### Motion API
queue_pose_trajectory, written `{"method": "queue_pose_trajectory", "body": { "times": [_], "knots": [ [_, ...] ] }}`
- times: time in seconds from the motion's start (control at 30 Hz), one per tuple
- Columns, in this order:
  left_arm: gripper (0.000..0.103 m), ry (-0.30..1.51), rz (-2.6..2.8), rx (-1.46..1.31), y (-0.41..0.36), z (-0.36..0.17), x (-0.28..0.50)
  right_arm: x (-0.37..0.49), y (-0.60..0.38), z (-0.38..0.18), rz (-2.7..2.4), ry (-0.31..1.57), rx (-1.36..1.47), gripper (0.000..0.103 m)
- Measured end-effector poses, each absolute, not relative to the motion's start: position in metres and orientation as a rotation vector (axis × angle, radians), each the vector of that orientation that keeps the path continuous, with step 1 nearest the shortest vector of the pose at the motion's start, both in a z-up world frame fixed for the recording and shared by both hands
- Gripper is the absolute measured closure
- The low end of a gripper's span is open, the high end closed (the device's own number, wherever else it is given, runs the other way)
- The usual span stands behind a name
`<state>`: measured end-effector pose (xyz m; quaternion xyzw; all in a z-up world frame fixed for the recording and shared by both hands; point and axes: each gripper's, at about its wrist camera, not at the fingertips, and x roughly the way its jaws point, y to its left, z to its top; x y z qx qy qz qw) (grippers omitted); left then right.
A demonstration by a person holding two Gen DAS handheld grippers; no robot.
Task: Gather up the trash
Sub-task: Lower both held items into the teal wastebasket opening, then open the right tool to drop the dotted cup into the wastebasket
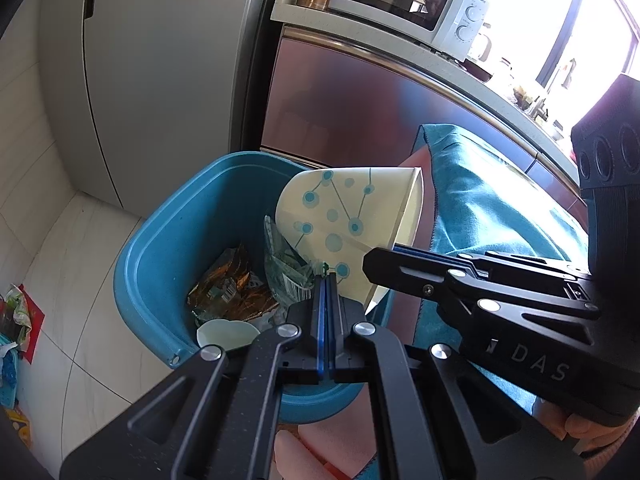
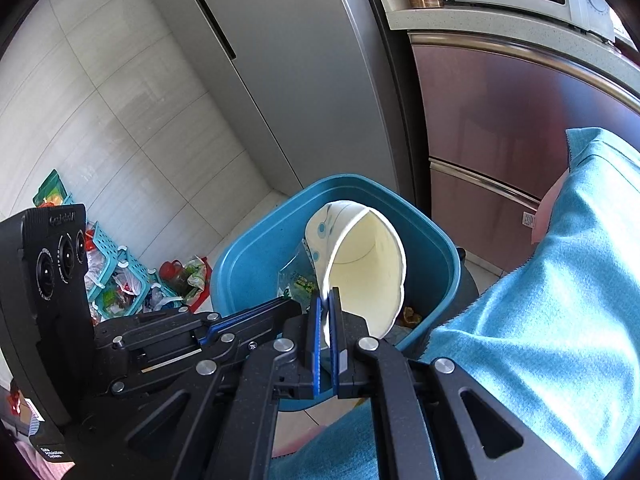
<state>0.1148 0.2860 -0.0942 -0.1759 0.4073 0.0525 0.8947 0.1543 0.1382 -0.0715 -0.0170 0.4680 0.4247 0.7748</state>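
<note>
Paper cup (image 2: pixel 360 264) hangs over the blue bin's rim (image 2: pixel 448 240), pinched by right fingers (image 2: pixel 335 312); left fingers (image 1: pixel 320 308) together, empty.

The pale tiled floor (image 2: pixel 120 128) carries a blue bin (image 2: pixel 440 240) standing against the fridge (image 2: pixel 288 80). Left of the bin, a turquoise basket (image 2: pixel 116 256) and loose bright wrappers (image 2: pixel 188 276) lie on the tiles.

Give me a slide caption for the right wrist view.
Right gripper pinches the rim of a flattened paper cup above the blue trash bin.
</note>
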Motion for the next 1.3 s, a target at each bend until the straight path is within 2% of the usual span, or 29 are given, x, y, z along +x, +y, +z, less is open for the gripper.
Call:
{"method": "queue_pose_trajectory", "body": {
  "times": [1.3],
  "knots": [
    [0.102, 0.899, 0.136, -0.354, 0.297, -0.120, 0.136, 0.175, 0.154, -0.082, 0.915, 1.091, -0.027, 0.099]
  ]
}}
